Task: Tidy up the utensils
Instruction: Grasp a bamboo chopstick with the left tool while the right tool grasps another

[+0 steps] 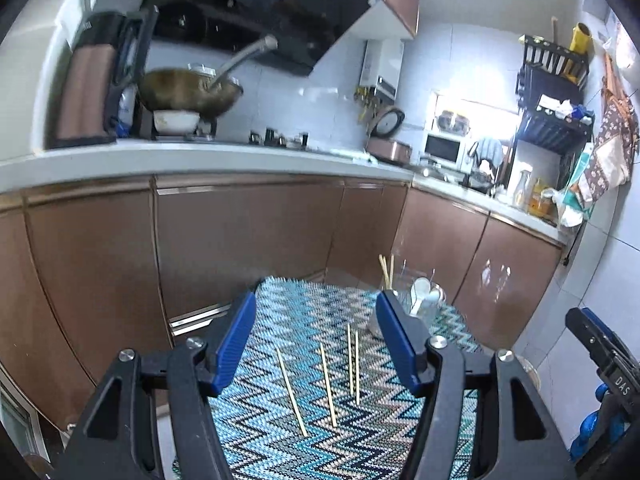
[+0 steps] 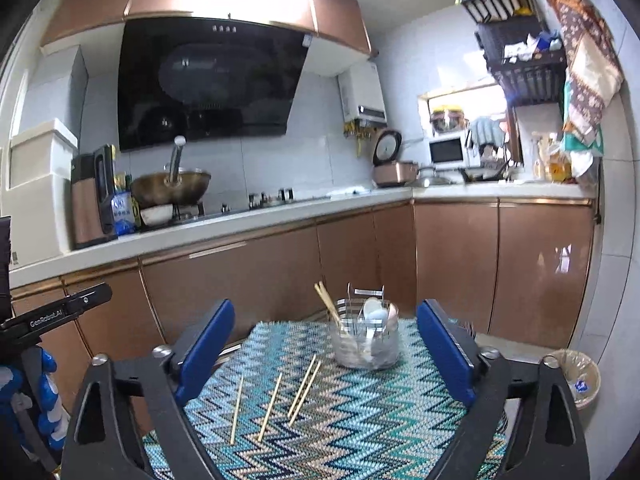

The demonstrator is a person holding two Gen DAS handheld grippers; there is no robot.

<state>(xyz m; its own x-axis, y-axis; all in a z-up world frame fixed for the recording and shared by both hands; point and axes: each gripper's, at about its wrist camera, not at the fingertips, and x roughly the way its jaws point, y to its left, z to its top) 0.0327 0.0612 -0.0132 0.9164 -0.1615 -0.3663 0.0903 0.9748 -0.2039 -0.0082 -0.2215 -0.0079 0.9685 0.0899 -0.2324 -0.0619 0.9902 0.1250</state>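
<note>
1. Four thin pale wooden chopsticks (image 2: 276,404) lie loose on the zigzag-patterned blue desk (image 2: 360,432), just before the clear round utensil holder (image 2: 366,344).
2. Left hand-held gripper (image 1: 316,344) – jaws spread, empty, above them.
3. Right hand-held gripper (image 2: 326,348) – likewise spread, empty.

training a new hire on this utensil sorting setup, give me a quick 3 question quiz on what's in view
1. Multiple choice: how many chopsticks lie loose on the zigzag mat? A) two B) four C) six
2. True or false: the left gripper is clamped on a chopstick.
3. Fill in: the clear utensil holder at the far end of the mat already holds chopsticks and white ____.

Key:
1. B. Two lie apart and two lie side by side as a pair.
2. False. Both the left gripper and the right gripper are open and empty, above the mat.
3. Spoons.
</note>
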